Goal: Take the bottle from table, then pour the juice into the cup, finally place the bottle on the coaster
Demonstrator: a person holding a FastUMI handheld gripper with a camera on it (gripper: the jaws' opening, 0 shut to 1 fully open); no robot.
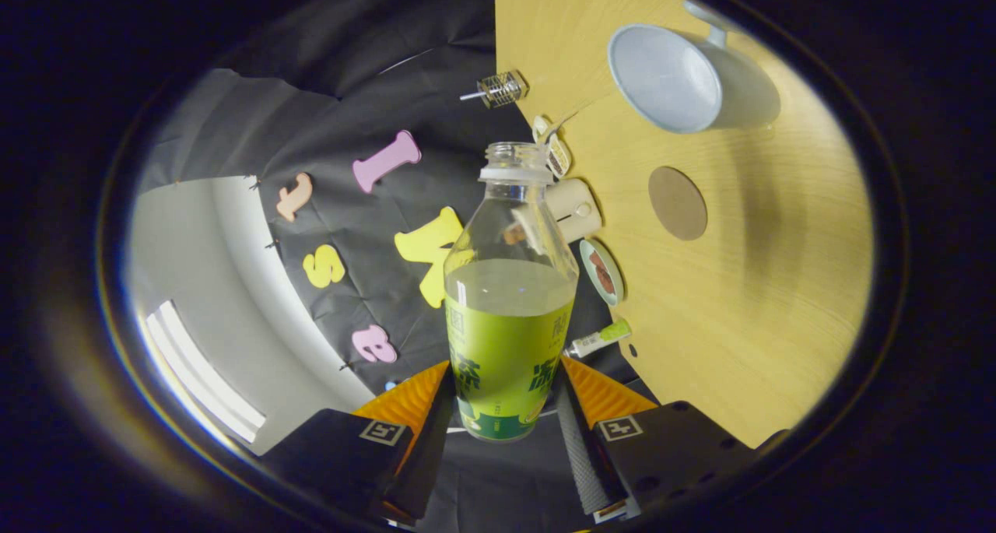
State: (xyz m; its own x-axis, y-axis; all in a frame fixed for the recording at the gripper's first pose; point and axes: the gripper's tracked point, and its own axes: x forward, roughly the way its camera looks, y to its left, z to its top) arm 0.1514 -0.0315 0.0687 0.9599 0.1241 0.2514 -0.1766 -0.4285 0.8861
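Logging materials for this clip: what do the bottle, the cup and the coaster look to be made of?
Bottle, held between the gripper fingers: clear, glossy plastic by the look, since the liquid shows through, with a green printed label. Cup: pale, smooth and opaque with a handle, probably ceramic or enamel. Coaster: flat matte brown disc on the table, possibly cork or wood; too small to tell.

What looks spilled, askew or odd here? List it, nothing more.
No spill shows on the table. The gripper grips the uncapped bottle, rolled sideways relative to the table, yet no juice is leaving the mouth. The cup and coaster sit apart, undisturbed. Small items lie along the table's far edge.
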